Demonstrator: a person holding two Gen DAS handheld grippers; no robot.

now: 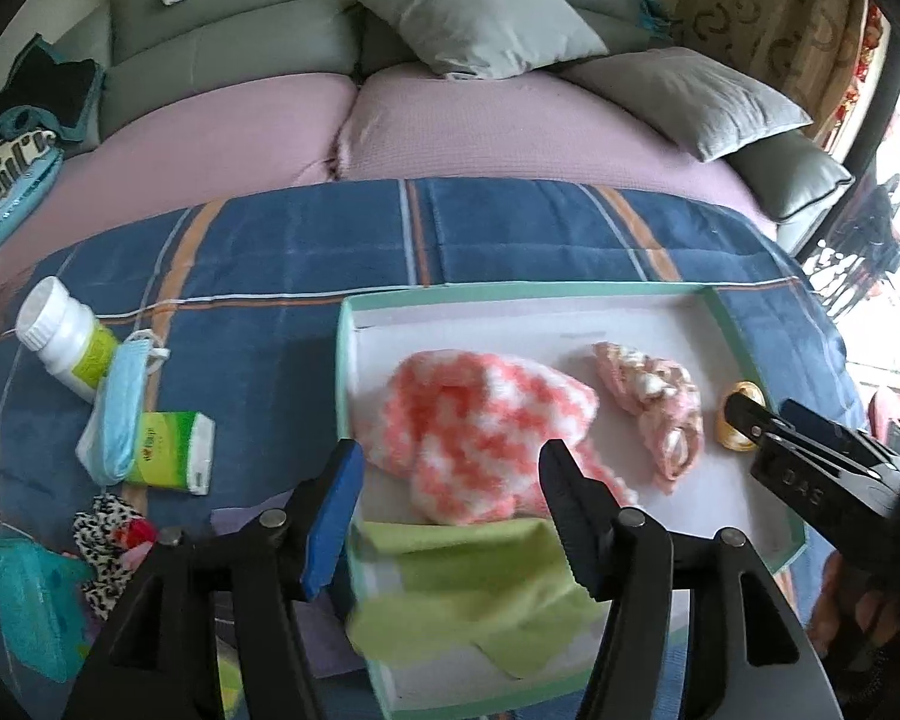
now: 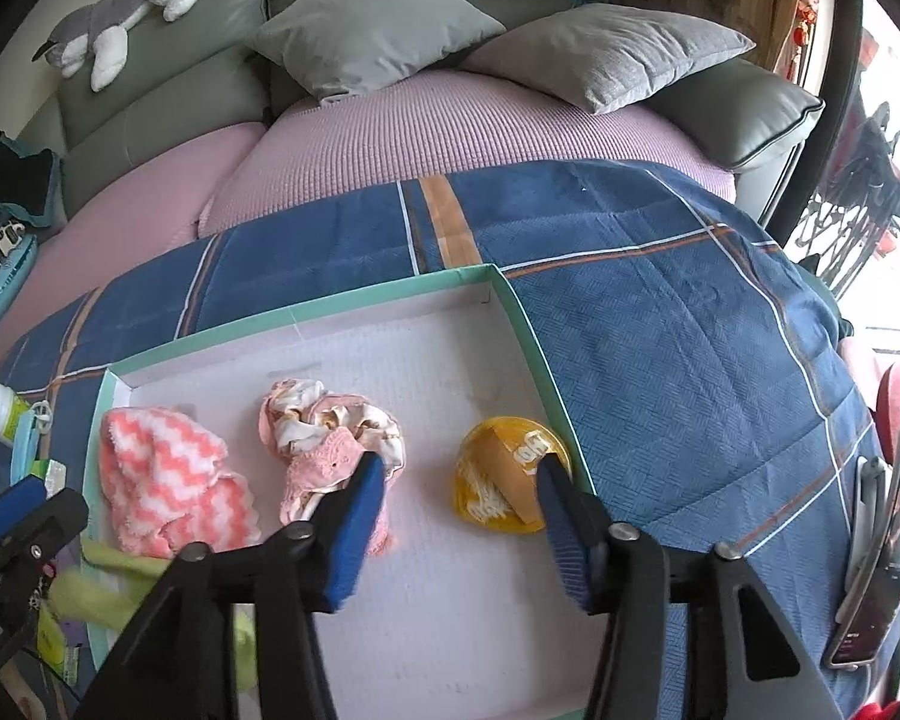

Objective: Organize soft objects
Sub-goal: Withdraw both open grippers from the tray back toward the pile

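My left gripper [image 1: 450, 474] hangs released over the box's [image 2: 306, 309] near-left corner, above the limp green cloth [image 1: 474, 588]. My right gripper [image 2: 459, 483] is spread too, empty. Fuzzy zigzag towel [image 2: 171, 474] lies along the left wall; white floor near the far edge is bare.

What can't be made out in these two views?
- Green cloth: blurred, partly behind the left gripper; right wrist view cuts it off at the left.
- Yellow tub: print unreadable; left wrist view shows only a sliver behind the right gripper.
- Box: near edge hidden in both views.
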